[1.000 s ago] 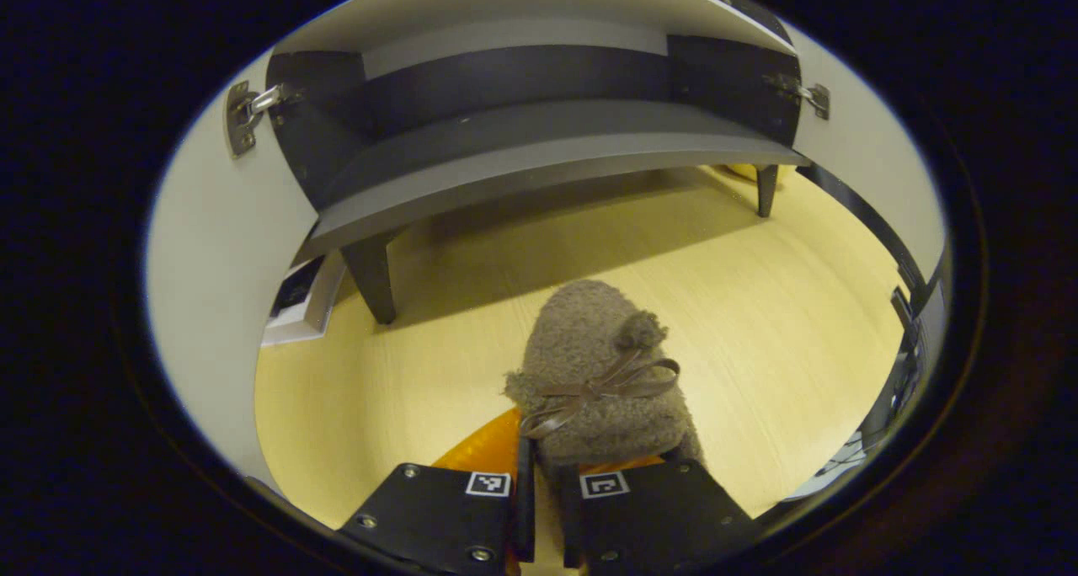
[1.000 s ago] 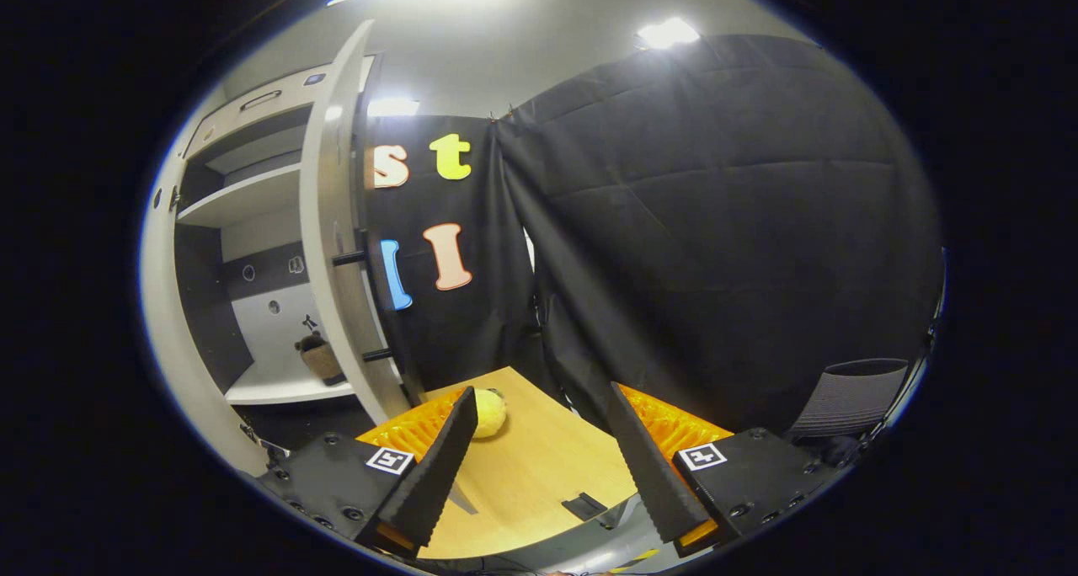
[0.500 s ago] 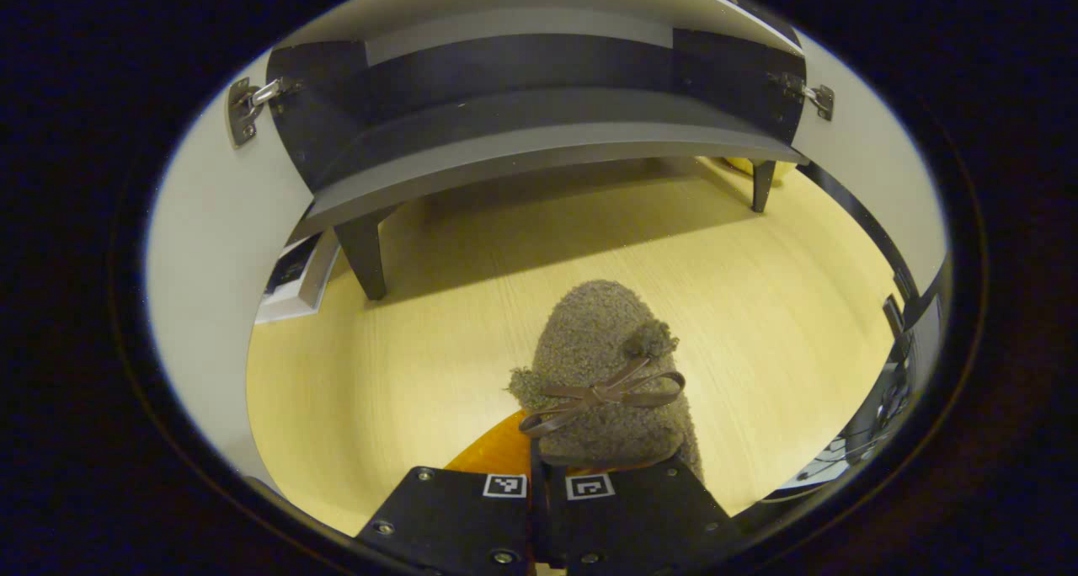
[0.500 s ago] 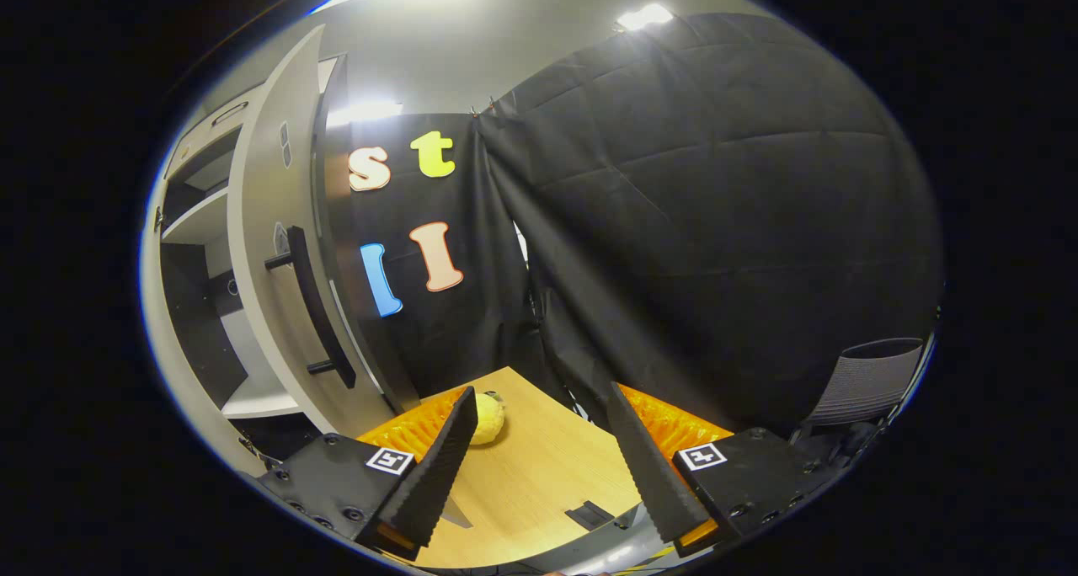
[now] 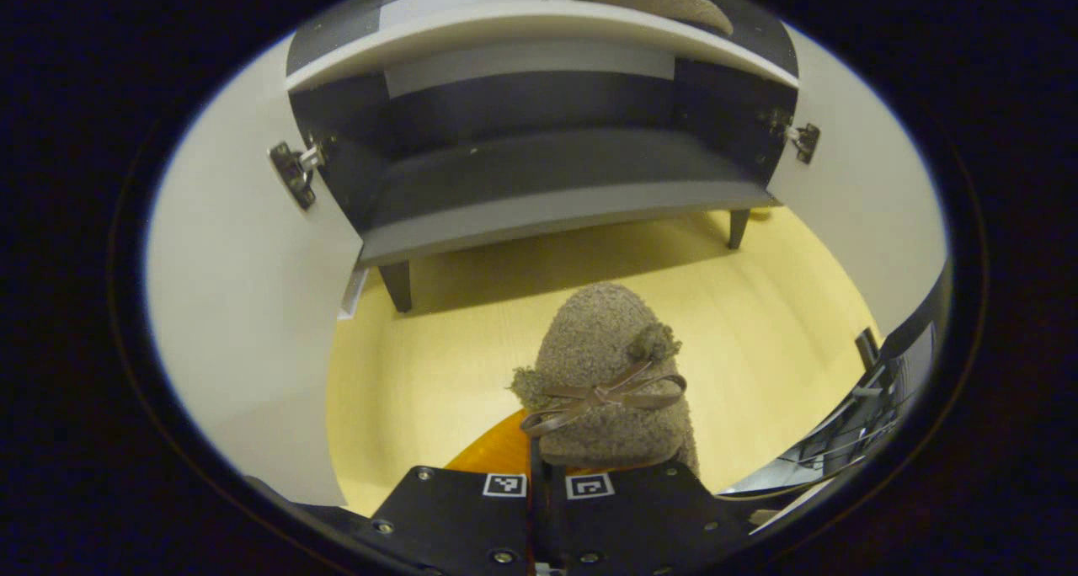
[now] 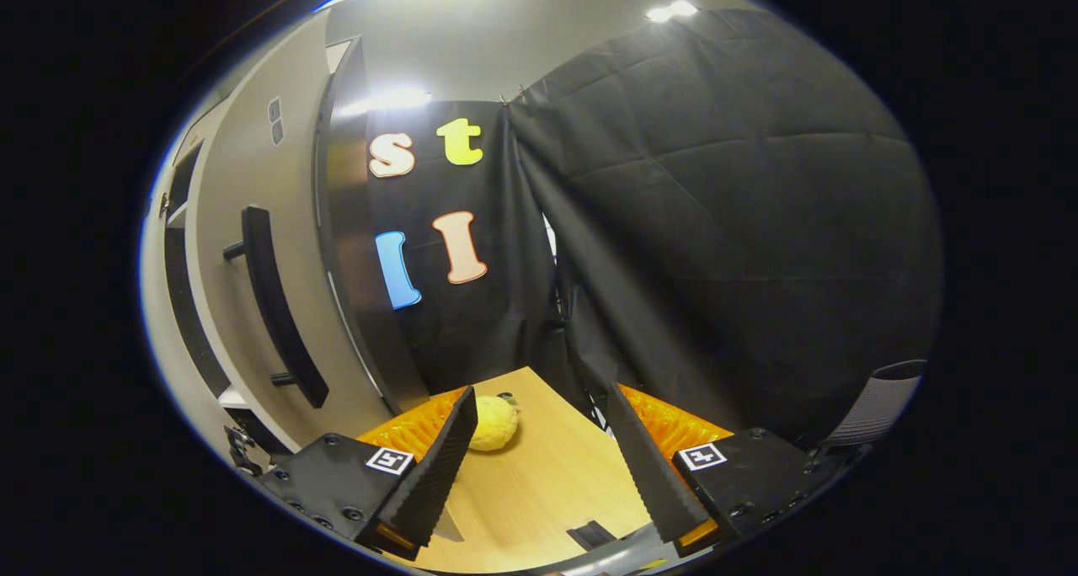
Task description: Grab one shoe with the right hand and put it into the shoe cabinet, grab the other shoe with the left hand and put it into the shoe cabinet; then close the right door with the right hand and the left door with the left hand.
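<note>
Left gripper view: the left claw [image 5: 547, 466] is clenched on the heel end of a fuzzy brown shoe [image 5: 606, 374], both fingers pressed against it. The shoe has a ribbon bow [image 5: 602, 395] across its top and its toe points toward the shoe cabinet [image 5: 539, 214]. The shoe is held above the pale wooden desk [image 5: 404, 391], in front of the cabinet and outside it. Both cabinet doors stand open: the left door [image 5: 244, 332] fills the left side, the right door [image 5: 859, 205] the right side. A dark lower shelf [image 5: 547, 168] sits bare. On the pale shelf above, at the top edge, lies a second brown shoe [image 5: 665, 3].

Right gripper view: the right claw [image 6: 543, 450] is released, fingers spread wide with nothing between them. It hangs over the desk [image 6: 539, 483]. The right cabinet door [image 6: 253, 290] with its dark bar handle [image 6: 278, 323] stands to the left. A small yellow plush object [image 6: 493, 420] rests on the desk near the door.
</note>
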The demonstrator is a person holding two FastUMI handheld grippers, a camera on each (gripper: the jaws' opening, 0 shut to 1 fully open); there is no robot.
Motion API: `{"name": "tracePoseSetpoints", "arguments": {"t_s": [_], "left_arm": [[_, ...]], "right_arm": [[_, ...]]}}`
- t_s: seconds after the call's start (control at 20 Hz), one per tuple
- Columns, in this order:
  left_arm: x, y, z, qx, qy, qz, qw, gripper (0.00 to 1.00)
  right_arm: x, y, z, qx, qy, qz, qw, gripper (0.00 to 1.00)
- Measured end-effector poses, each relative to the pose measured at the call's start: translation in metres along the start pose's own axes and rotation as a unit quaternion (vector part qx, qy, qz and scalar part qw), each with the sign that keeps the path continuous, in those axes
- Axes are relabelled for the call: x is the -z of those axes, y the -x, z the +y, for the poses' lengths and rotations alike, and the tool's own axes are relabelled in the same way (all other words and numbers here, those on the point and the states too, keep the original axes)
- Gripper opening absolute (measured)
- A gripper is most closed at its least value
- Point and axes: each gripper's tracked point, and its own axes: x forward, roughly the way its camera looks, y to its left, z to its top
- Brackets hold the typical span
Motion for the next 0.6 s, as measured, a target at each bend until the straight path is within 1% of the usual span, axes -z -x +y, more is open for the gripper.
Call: {"name": "tracePoseSetpoints", "arguments": {"t_s": [0.15, 0.2, 0.3, 0.4, 0.5, 0.6], "left_arm": [[-0.024, 0.022, -0.001, 0.011, 0.027, -0.030, 0.999, 0.02], [-0.027, 0.018, 0.000, 0.016, 0.037, -0.038, 0.998, 0.02], [-0.046, 0.025, 0.002, 0.019, 0.038, -0.053, 0.998, 0.02], [-0.060, 0.032, 0.007, 0.013, 0.026, -0.065, 0.997, 0.02], [-0.085, 0.040, 0.010, 0.014, 0.023, -0.080, 0.996, 0.02], [-0.108, 0.054, 0.005, 0.020, 0.046, -0.094, 0.994, 0.02]], "right_arm": [[-0.008, -0.021, 0.002, -0.025, 0.005, -0.006, 1.000, 0.98], [-0.007, -0.027, 0.000, -0.031, 0.004, -0.005, 0.999, 0.98], [-0.004, -0.037, 0.005, -0.048, 0.002, -0.003, 0.999, 0.98], [-0.001, -0.044, 0.004, -0.054, -0.001, -0.001, 0.999, 0.98], [0.000, -0.046, 0.002, -0.053, -0.014, -0.006, 0.998, 0.98], [0.002, -0.045, -0.003, -0.051, -0.030, -0.009, 0.998, 0.98]]}}
